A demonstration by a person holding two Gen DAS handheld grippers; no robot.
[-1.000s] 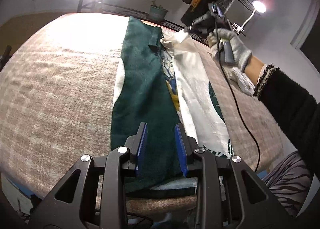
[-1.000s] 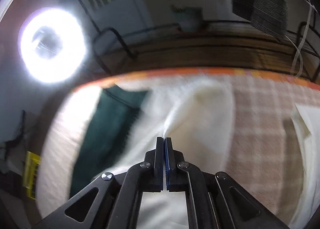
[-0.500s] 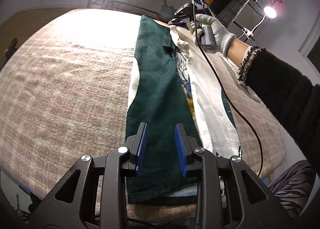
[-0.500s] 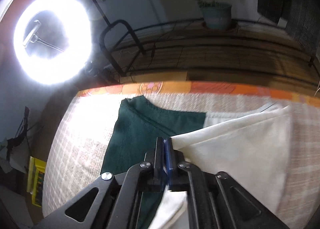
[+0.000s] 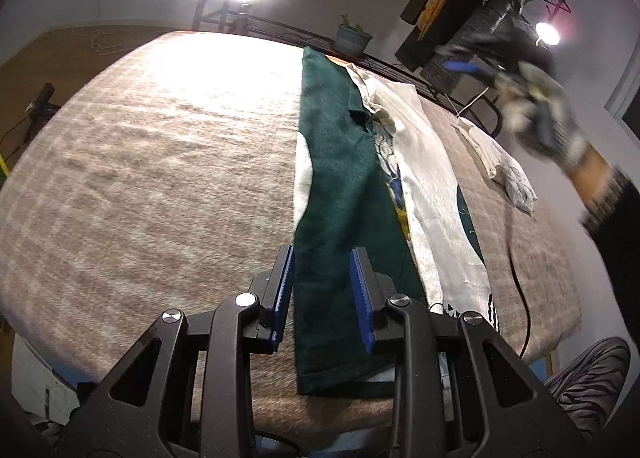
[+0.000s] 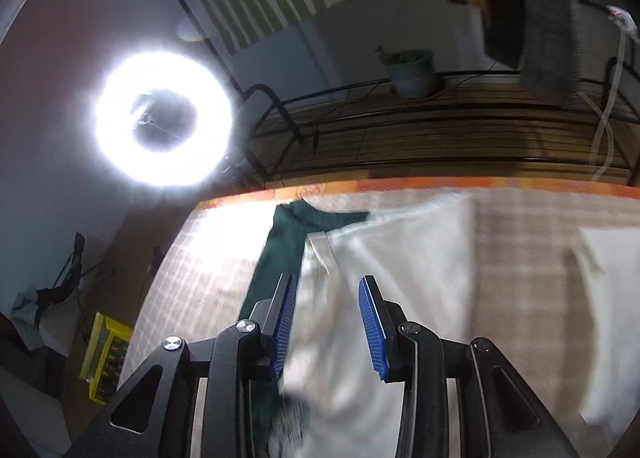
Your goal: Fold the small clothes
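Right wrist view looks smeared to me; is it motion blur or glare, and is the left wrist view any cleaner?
Right wrist view: motion blur smears the white cloth; the ring light flares but stays off the garment. Left wrist view: the green garment is sharp, glare washes out the blanket, and the gloved hand is blurred.

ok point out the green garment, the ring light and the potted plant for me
green garment (image 5: 340,178), left wrist view, middle of the dark green folded panel
ring light (image 6: 164,118), right wrist view, left side of its glowing ring
potted plant (image 6: 412,72), right wrist view, side of the pot
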